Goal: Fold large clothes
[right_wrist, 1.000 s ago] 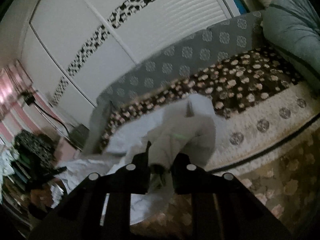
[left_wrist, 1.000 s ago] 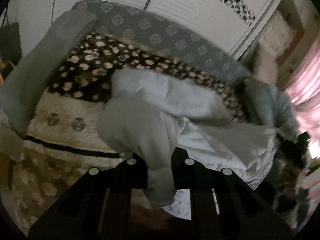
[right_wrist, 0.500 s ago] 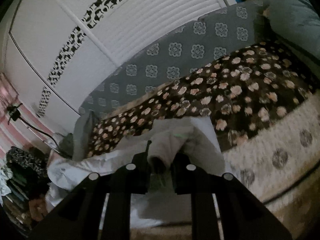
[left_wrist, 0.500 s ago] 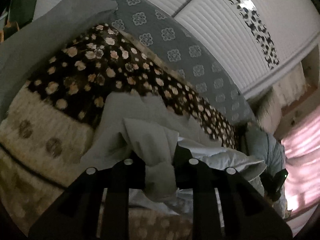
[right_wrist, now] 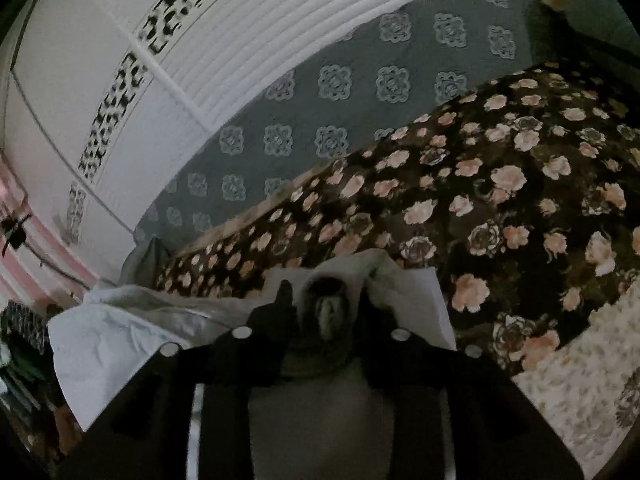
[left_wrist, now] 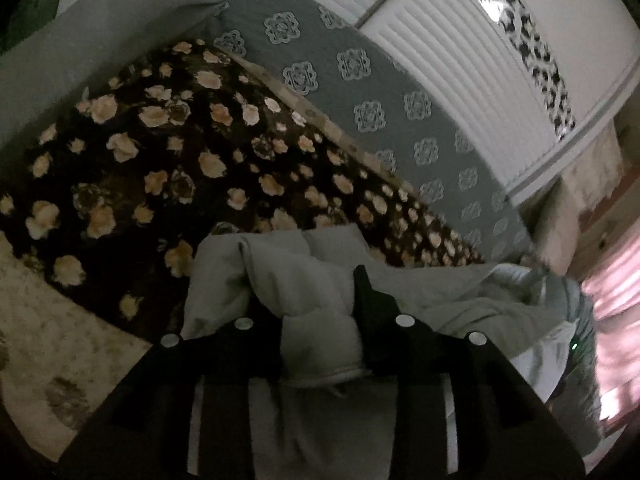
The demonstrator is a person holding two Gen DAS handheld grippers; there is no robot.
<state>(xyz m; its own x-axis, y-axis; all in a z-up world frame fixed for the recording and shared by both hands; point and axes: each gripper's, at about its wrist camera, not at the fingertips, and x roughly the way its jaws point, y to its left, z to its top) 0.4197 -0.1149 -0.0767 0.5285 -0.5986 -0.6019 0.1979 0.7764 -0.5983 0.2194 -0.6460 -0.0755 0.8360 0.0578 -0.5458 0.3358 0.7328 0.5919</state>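
Note:
A large light grey garment (left_wrist: 304, 272) lies bunched on the bed, on the dark flowered blanket (left_wrist: 160, 160). My left gripper (left_wrist: 312, 292) is low over it and its jaws are opening. A thick fold of the cloth still sits between them and drapes over the left finger. In the right wrist view the same garment (right_wrist: 416, 304) shows a folded edge. My right gripper (right_wrist: 324, 296) has its jaws opening too. A puckered wad of the cloth stands loosely between the fingers (right_wrist: 286, 296), with dark gaps beside it.
Behind the bed runs a grey quilted panel with medallions (left_wrist: 360, 80), then white slatted wardrobe doors (right_wrist: 248, 52). A grey pillow (left_wrist: 80, 40) lies at the left. Crumpled white bedding (right_wrist: 104, 344) and pink curtains (left_wrist: 616, 280) are at the side. A cream patterned cover (right_wrist: 580, 380) borders the flowered blanket.
Both grippers came down and forward with the hanging garment until it rests on the bed. Both pairs of jaws, tight on the cloth before, now stand wider.

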